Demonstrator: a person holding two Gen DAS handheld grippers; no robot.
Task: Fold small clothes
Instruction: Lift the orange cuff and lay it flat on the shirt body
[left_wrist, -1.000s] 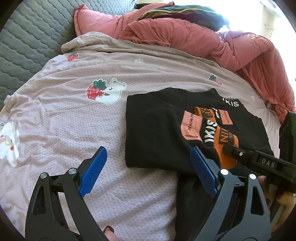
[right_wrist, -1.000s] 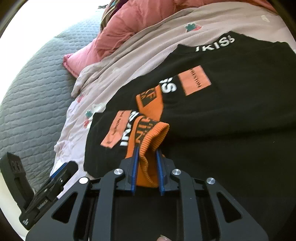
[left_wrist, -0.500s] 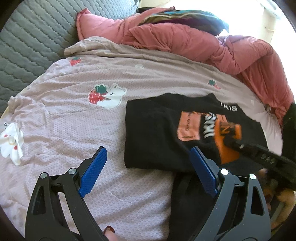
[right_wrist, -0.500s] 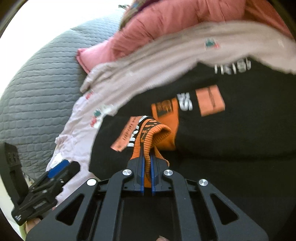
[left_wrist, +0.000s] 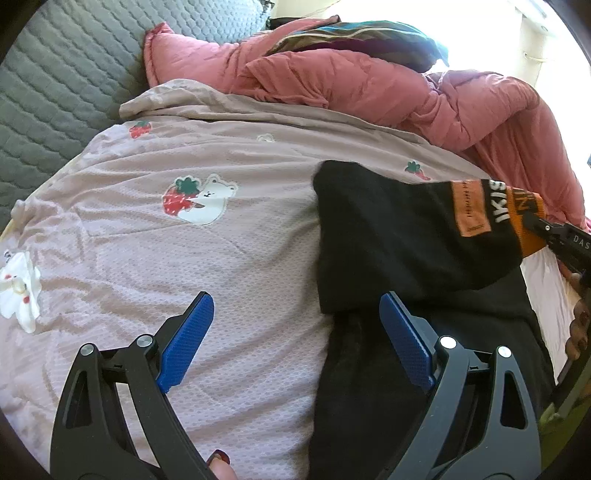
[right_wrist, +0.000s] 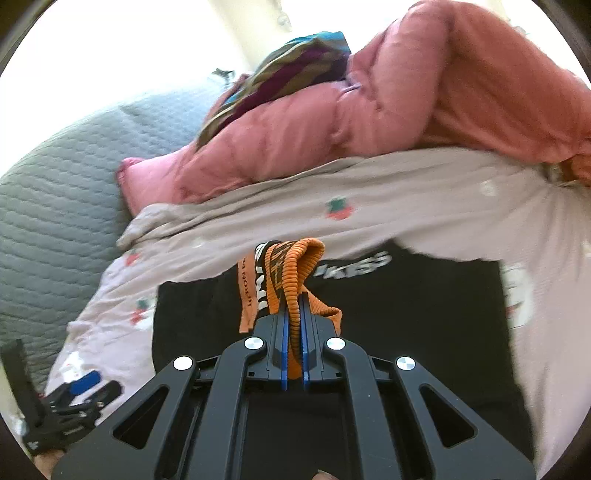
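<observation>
A black sweatshirt (left_wrist: 391, 251) with orange patches and white lettering lies on the pink bedsheet (left_wrist: 184, 258). My right gripper (right_wrist: 293, 306) is shut on its orange ribbed cuff (right_wrist: 295, 269) and holds the sleeve lifted above the garment's body (right_wrist: 406, 306). In the left wrist view the right gripper (left_wrist: 532, 221) pinches the cuff (left_wrist: 524, 221) at the far right. My left gripper (left_wrist: 295, 317) is open and empty, hovering over the sheet at the sweatshirt's left edge; it also shows in the right wrist view (right_wrist: 85, 384).
A rumpled pink duvet (left_wrist: 369, 85) with a dark patterned cloth (left_wrist: 354, 40) lies at the back. A grey quilted cover (left_wrist: 55, 74) is at the left. A small white garment (left_wrist: 18, 284) lies at the sheet's left edge.
My right gripper has closed on the orange cuff and lifted the sleeve up and to the right, away from the chest. The left gripper stays open and has moved slightly.
</observation>
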